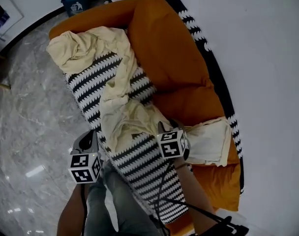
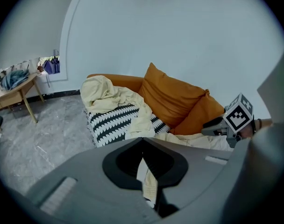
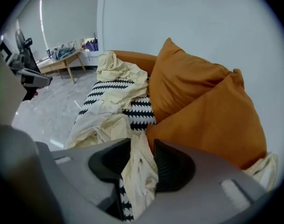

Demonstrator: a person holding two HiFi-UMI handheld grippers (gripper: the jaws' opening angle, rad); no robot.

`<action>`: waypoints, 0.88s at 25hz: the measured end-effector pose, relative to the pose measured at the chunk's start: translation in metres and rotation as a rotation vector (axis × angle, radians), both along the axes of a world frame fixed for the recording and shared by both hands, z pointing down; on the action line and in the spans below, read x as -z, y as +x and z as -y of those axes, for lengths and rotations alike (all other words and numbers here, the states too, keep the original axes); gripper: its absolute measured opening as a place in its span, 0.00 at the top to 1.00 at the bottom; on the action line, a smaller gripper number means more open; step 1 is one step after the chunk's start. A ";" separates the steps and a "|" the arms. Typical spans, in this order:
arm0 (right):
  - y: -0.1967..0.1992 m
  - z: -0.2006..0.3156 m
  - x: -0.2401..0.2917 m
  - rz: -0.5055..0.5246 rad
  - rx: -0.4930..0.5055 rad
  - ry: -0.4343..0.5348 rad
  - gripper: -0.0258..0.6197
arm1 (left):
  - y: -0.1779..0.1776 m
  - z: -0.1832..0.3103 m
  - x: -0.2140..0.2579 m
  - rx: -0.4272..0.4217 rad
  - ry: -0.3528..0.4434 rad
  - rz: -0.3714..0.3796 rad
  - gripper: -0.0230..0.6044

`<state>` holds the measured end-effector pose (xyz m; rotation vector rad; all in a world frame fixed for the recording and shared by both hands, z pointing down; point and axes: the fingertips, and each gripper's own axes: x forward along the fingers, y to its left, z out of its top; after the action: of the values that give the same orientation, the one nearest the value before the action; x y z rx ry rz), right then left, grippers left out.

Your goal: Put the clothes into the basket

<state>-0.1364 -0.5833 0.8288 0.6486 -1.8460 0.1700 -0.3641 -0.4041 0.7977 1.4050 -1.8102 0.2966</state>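
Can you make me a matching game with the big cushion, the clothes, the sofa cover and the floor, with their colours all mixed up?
Things:
1. big cushion
2. clothes
3. sofa cover
4. floor

Colours:
A. grey marble
B. orange
C. black and white stripes
D. pale yellow

Pairs: 1-B, 2-D, 3-C, 4-A

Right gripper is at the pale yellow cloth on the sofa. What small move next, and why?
Probably close the right gripper on the pale yellow waffle-textured garment: its jaws stand apart with a fold of it between them, over the black-and-white patterned throw. A pinch should come before any lift.
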 end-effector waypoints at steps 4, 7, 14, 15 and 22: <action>-0.008 0.007 -0.021 -0.068 0.088 -0.011 0.71 | 0.006 0.005 -0.013 0.006 -0.007 -0.018 0.95; -0.009 0.011 -0.034 -0.107 0.121 -0.035 0.71 | 0.008 0.006 -0.021 0.011 -0.017 -0.023 0.95; 0.003 0.016 -0.065 -0.226 0.198 -0.069 0.71 | 0.007 0.011 -0.041 0.053 -0.029 -0.041 0.95; 0.004 0.016 -0.068 -0.239 0.207 -0.071 0.71 | 0.007 0.011 -0.044 0.054 -0.033 -0.043 0.95; 0.020 0.009 -0.093 -0.390 0.325 -0.072 0.71 | 0.012 0.007 -0.058 0.066 -0.058 -0.062 0.95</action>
<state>-0.1159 -0.5927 0.9217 0.2978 -1.5327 -0.0994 -0.3520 -0.4114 0.8558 1.2979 -1.7794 0.2661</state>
